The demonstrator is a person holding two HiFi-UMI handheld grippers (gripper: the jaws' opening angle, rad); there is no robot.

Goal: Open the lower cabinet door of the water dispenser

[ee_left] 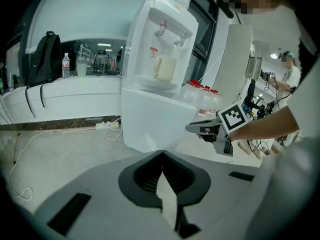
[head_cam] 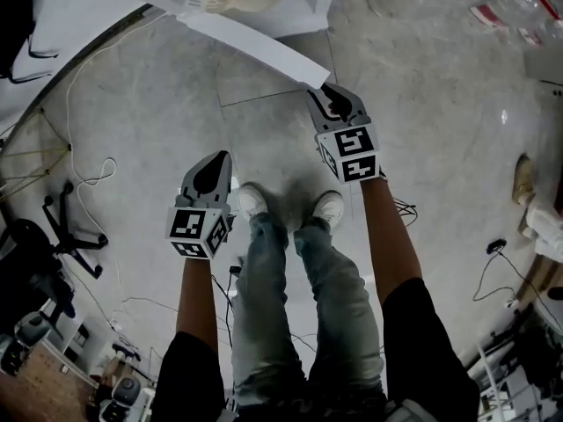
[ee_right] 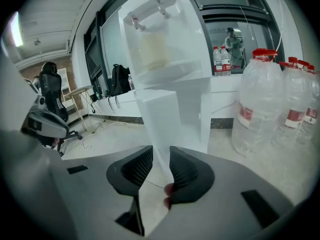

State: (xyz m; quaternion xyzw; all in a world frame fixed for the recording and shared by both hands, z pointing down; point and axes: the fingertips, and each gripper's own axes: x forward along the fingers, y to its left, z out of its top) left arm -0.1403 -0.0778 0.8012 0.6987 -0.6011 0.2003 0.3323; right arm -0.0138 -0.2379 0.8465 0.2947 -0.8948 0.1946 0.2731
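The white water dispenser (ee_left: 160,44) stands on the floor, and its lower cabinet door (head_cam: 255,47) is swung out as a long white panel. My right gripper (head_cam: 324,89) is shut on the door's free edge; in the right gripper view the panel (ee_right: 161,119) runs between the black pads (ee_right: 184,171) of that gripper (ee_right: 156,159). The left gripper view shows the same door (ee_left: 150,121) with the right gripper (ee_left: 192,128) clamped on its edge. My left gripper (head_cam: 220,158) hangs apart from the door, lower left, and its jaws (ee_left: 161,156) are shut with nothing in them.
Large water bottles (ee_right: 260,104) stand right of the dispenser. An office chair (ee_right: 50,119) is at the left, and cables (head_cam: 88,165) and a power strip (ee_left: 107,125) lie on the floor. My shoes (head_cam: 251,199) are between the grippers. A backpack (ee_left: 42,59) rests on the ledge.
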